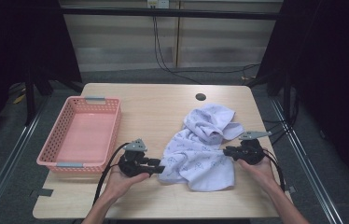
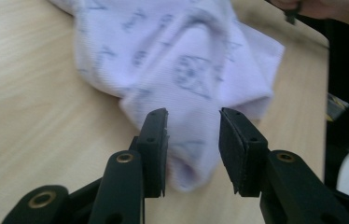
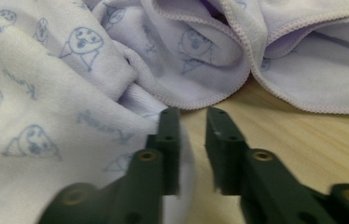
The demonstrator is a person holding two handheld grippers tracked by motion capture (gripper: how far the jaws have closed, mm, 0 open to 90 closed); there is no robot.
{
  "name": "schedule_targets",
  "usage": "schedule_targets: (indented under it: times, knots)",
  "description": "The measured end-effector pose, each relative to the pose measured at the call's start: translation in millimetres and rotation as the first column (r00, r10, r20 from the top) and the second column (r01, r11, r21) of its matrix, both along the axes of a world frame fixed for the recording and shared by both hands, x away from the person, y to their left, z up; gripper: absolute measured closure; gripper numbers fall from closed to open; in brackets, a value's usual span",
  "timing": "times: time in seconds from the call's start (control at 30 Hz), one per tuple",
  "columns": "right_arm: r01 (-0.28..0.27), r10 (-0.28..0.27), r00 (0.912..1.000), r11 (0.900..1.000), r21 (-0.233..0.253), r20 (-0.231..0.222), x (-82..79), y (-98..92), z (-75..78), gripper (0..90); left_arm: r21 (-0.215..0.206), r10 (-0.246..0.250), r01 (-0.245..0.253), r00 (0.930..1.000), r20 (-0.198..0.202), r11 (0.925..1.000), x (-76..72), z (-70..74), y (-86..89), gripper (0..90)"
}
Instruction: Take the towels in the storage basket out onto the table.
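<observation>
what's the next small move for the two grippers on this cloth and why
Probably close both grippers. The left gripper is open, a folded corner of the printed cloth lying between its fingers. The right gripper is open at the cloth's opposite edge, with fabric against one finger. Neither is pinching anything yet, so gripping should come before lifting or spreading, perhaps toward the pink basket.

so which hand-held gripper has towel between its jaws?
The left hand-held gripper: its open jaws straddle a folded corner of the towel. The right hand-held gripper has bare table in its narrower gap.
</observation>
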State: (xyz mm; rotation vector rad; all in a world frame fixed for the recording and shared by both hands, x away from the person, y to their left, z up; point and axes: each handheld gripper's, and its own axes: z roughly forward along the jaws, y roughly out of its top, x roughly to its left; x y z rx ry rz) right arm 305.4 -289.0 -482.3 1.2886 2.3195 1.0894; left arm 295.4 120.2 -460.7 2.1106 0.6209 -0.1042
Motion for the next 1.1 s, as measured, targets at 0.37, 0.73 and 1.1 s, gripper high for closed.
schedule_targets:
  times: [0.37, 0.73, 1.1]
  knots:
    - [-0.086, 0.085, 0.9962, 0.995, 0.045, 0.021, -70.4, -6.8, 10.2, 53.2, 0.037, 0.045, -0.043, 0.9972, -0.059, 0.9984, 1.3, -25.1, 3.5, 78.1]
    - [-0.128, 0.127, 0.9917, 0.989, -0.079, -0.02, -72.5, 5.0, -9.8, 87.5, -0.191, 0.119, -0.124, 0.9922, -0.036, 0.9738, 5.7, 13.9, 34.9, 86.3]
    - [-0.024, 0.022, 0.9976, 0.999, 0.036, 0.065, -63.6, -25.0, 19.1, 88.2, -0.158, 0.013, -0.015, 0.9998, -0.016, 0.9873, -3.6, 23.9, 29.1, 79.8]
